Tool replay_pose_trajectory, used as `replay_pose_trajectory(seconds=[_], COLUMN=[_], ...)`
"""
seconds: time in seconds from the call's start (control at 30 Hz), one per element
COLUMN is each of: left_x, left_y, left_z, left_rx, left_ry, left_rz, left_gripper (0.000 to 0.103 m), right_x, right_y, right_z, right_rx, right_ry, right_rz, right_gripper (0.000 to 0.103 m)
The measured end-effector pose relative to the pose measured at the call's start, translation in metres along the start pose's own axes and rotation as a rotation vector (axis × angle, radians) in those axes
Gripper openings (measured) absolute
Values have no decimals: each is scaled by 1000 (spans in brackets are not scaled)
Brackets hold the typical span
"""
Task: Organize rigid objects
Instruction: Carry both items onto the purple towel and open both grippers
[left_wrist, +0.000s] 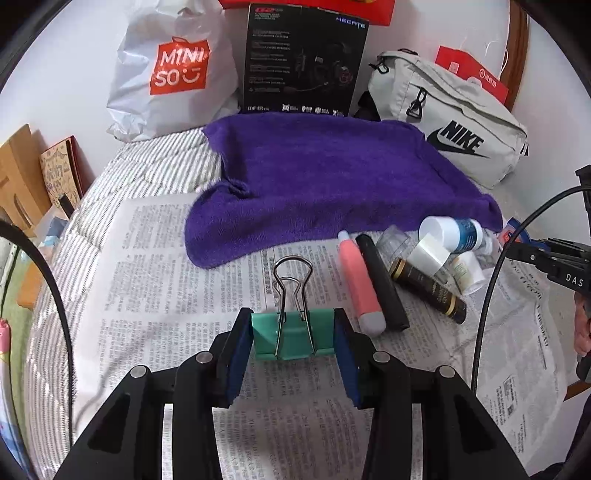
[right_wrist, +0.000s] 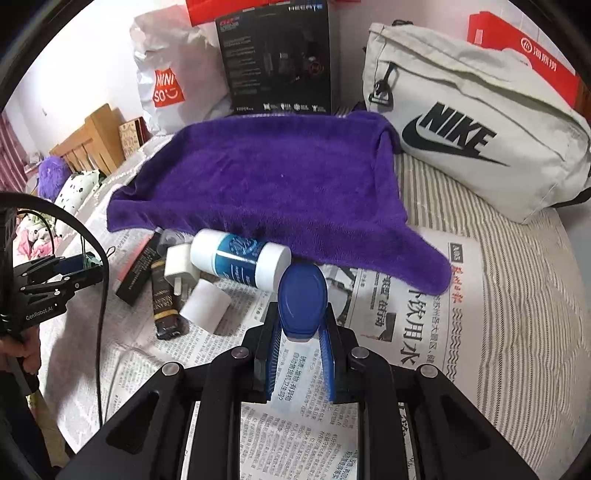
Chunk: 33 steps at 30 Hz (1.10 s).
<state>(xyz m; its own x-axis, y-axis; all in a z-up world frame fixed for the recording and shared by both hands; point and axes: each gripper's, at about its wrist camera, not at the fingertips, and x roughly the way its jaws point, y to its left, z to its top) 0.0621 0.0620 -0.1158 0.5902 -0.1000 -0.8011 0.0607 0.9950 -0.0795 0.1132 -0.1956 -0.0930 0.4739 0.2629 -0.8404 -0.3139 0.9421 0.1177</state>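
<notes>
My left gripper is shut on a teal binder clip with steel handles, held just above the newspaper. My right gripper is shut on a blue oval-capped item, also above the newspaper. A purple towel lies spread behind; it also shows in the right wrist view. A pile lies at the towel's near edge: a pink tube, a black stick, a dark brown tube, a white bottle with blue label, a white plug.
A Miniso bag, a black headset box and a grey Nike bag stand along the back wall. Striped bedding lies under the newspaper. Cardboard boxes stand at the left edge.
</notes>
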Motion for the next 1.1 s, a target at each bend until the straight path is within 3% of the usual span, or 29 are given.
replay_pose_trajectory(seconds=[0.53, 0.73, 0.83, 1.1], left_x=[-21, -7, 2, 28], left_y=[10, 14, 14, 18], left_z=[51, 81, 97, 132], left_rx=[35, 43, 57, 67], left_ry=[-51, -55, -68, -70], left_rz=[-15, -21, 21, -9], left_gripper=[40, 40, 40, 41], right_x=[-8, 4, 12, 36], right_y=[-4, -7, -7, -18], right_z=[43, 71, 85, 117], right_rx=[-32, -48, -56, -43], right_ry=[-67, -80, -81, -79], right_rz=[8, 14, 13, 11], right_gripper=[20, 20, 20, 20])
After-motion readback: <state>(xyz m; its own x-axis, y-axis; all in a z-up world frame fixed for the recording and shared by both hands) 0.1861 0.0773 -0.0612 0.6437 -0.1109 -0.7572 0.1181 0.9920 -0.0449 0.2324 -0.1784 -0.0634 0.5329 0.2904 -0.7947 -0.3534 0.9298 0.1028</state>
